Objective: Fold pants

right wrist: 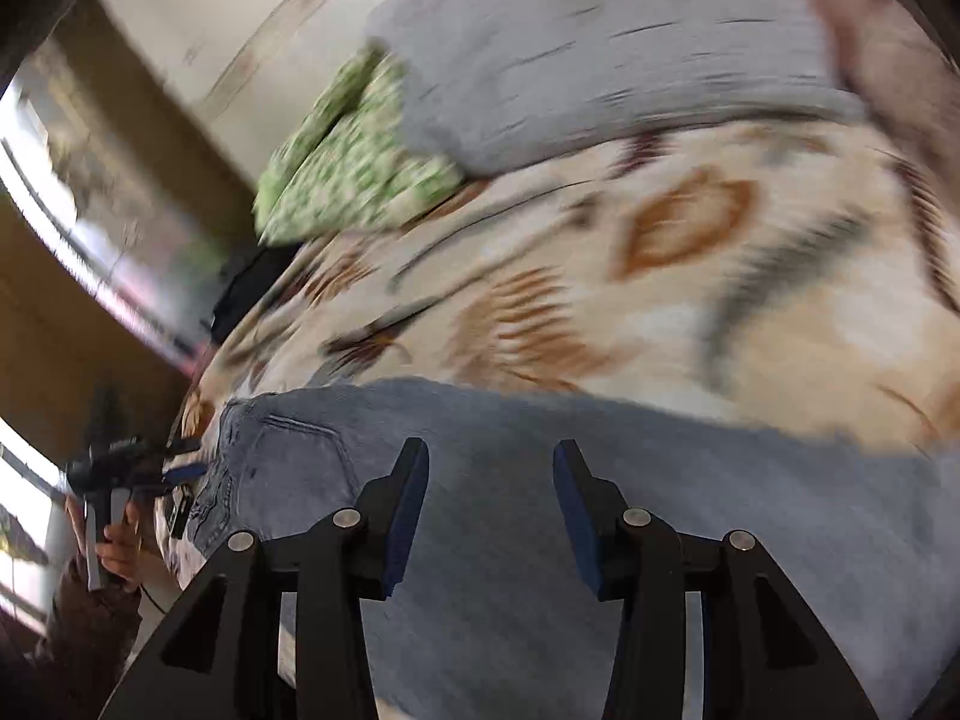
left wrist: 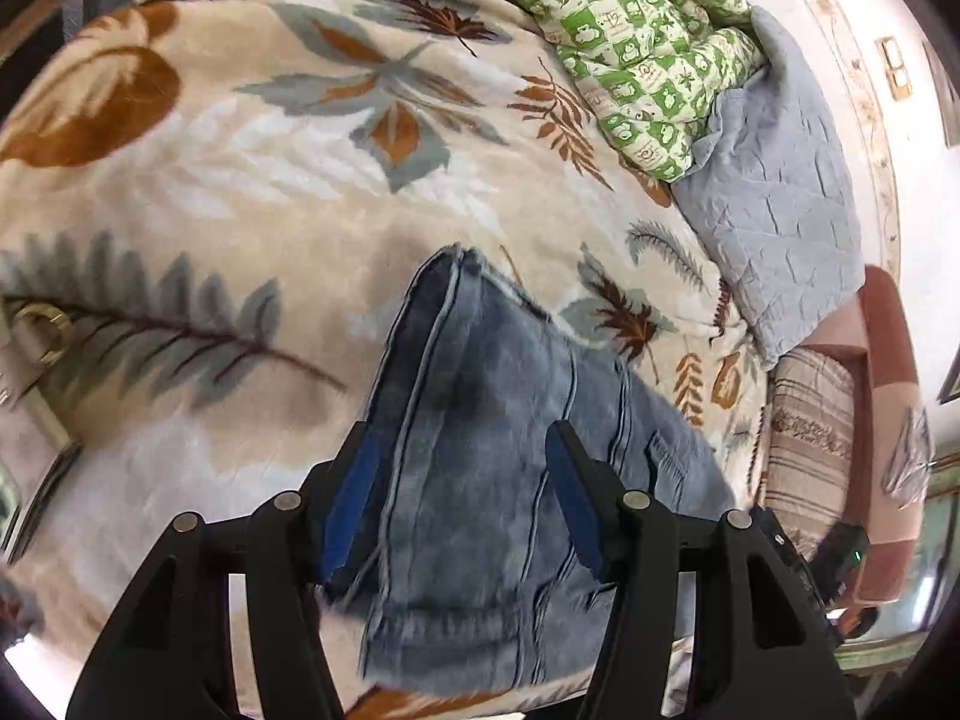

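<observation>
Faded blue denim pants (left wrist: 480,420), matt with raised stitched seams, lie on a plush, fleecy beige leaf-print blanket (left wrist: 240,180). Behind them sit a quilted grey cloth cover (left wrist: 786,228) and a green-checked cotton quilt (left wrist: 648,42). Matt black plastic fingers (left wrist: 570,474) carry blue rubbery pads and metal pins.

Even, soft daylight in both views; no hard shadows. Left wrist view mostly sharp, slight smear at far left edge. Right wrist view heavily motion-blurred across the blanket (right wrist: 690,276); bright window glare (right wrist: 24,120) at left. Fisheye bending and dark vignette at all corners.
</observation>
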A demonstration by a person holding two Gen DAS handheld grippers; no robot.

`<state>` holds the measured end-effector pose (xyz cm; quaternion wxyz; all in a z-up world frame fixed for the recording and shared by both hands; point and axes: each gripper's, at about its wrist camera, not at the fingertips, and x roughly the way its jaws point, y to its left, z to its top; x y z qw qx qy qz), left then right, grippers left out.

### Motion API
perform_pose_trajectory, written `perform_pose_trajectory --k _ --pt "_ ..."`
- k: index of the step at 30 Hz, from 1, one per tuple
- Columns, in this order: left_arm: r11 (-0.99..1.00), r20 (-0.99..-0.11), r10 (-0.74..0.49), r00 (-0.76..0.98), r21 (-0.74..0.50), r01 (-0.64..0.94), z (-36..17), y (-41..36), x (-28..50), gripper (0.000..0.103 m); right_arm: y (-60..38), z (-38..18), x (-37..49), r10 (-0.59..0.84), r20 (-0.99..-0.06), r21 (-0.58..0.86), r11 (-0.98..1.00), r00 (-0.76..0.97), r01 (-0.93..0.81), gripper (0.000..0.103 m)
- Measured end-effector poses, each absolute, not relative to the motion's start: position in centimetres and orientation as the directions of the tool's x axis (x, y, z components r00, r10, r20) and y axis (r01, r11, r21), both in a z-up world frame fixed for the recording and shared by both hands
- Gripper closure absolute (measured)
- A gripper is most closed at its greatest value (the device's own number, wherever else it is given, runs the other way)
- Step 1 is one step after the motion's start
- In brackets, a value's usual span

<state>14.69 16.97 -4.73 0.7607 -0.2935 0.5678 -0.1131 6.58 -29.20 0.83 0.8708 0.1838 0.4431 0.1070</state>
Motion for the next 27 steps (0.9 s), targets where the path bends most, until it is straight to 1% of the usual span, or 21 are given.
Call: perform_pose_trajectory --k 1,2,3,4,6,8,9,10,11,13,14,16,17,18,20,21,22,23,25,26,27 --pt "0.798 -0.794 -0.517 0.32 -0.582 -0.155 -4.9 16.9 15.1 0.045 -28.3 0.4 7.8 0.349 -0.744 0.402 0.915 0.57 -0.037 0.053" --pt "0.795 -0.792 -0.528 0.307 -0.588 -0.15 -5.2 16.7 15.7 0.042 -27.5 0.0 9.0 0.341 -0.757 0.38 0.924 0.558 -0.049 0.051" --pt "0.79 -0.789 -0.541 0.293 -0.595 -0.144 -5.5 16.6 16.1 0.038 -26.7 -0.6 10.3 0.334 -0.774 0.359 0.931 0.538 -0.063 0.05" --pt "0.784 -0.784 -0.559 0.272 -0.606 -0.135 -6.0 16.4 16.5 0.036 -26.0 -1.2 11.5 0.322 -0.794 0.334 0.94 0.516 -0.073 0.049" --pt "0.772 -0.773 -0.591 0.23 -0.625 -0.119 -6.7 16.0 17.1 0.036 -24.9 -2.8 13.5 0.321 -0.827 0.313 0.945 0.46 -0.097 0.048" --pt "0.733 -0.735 -0.65 0.193 -0.674 -0.095 -7.0 15.7 17.3 0.036 -24.0 -4.4 14.6 0.345 -0.845 0.321 0.938 0.408 -0.129 0.047" --pt "0.709 -0.71 -0.681 0.182 -0.701 -0.082 -6.8 15.5 17.3 0.037 -23.6 -4.8 14.6 0.373 -0.846 0.336 0.928 0.382 -0.162 0.052" --pt "0.691 -0.689 -0.701 0.185 -0.72 -0.062 -6.4 15.3 17.1 0.037 -22.8 -4.8 14.5 0.392 -0.846 0.332 0.918 0.361 -0.219 0.077" --pt "0.681 -0.671 -0.714 0.202 -0.732 -0.025 -5.5 15.0 16.9 0.037 -22.0 -4.3 14.2 0.39 -0.85 0.306 0.913 0.356 -0.269 0.093" --pt "0.704 -0.675 -0.695 0.246 -0.708 0.047 -3.8 14.4 16.7 0.037 -20.7 -3.0 13.5 0.338 -0.856 0.214 0.92 0.39 -0.329 0.097" --pt "0.726 -0.691 -0.675 0.258 -0.684 0.067 -3.4 14.0 16.9 0.038 -20.5 -2.6 13.2 0.319 -0.855 0.184 0.924 0.408 -0.336 0.097" --pt "0.788 -0.75 -0.607 0.262 -0.611 0.075 -3.7 13.1 17.6 0.045 -20.4 -2.7 13.4 0.262 -0.859 0.122 0.939 0.441 -0.321 0.099" --pt "0.817 -0.783 -0.57 0.247 -0.573 0.07 -4.3 12.5 18.0 0.053 -20.5 -3.4 13.7 0.226 -0.867 0.095 0.95 0.445 -0.297 0.099" --pt "0.841 -0.815 -0.536 0.219 -0.537 0.06 -5.2 12.0 18.4 0.057 -20.5 -4.0 14.1 0.205 -0.874 0.083 0.957 0.441 -0.279 0.099" --pt "0.859 -0.84 -0.508 0.19 -0.51 0.037 -6.1 12.1 18.6 0.057 -21.0 -5.3 14.8 0.186 -0.886 0.093 0.969 0.424 -0.231 0.098" --pt "0.858 -0.839 -0.508 0.196 -0.513 0.027 -5.9 12.3 18.3 0.057 -21.0 -5.2 14.9 0.186 -0.884 0.1 0.972 0.429 -0.215 0.097" --pt "0.855 -0.834 -0.51 0.211 -0.518 0.023 -5.3 12.6 17.9 0.057 -21.1 -4.9 14.6 0.178 -0.88 0.1 0.976 0.441 -0.195 0.095" --pt "0.852 -0.827 -0.514 0.229 -0.522 0.026 -4.6 12.9 17.4 0.057 -21.3 -4.4 14.2 0.174 -0.874 0.103 0.979 0.454 -0.178 0.089" --pt "0.844 -0.807 -0.525 0.271 -0.535 0.043 -2.7 13.8 15.6 0.057 -21.9 -3.1 13.2 0.189 -0.861 0.135 0.98 0.473 -0.146 0.088" --pt "0.84 -0.799 -0.531 0.283 -0.54 0.052 -2.1 14.1 14.9 0.055 -22.4 -2.5 12.4 0.214 -0.852 0.17 0.976 0.477 -0.134 0.086" --pt "0.833 -0.786 -0.543 0.296 -0.55 0.066 -1.4 14.6 13.6 0.049 -23.0 -1.7 11.1 0.25 -0.838 0.219 0.968 0.484 -0.122 0.085"
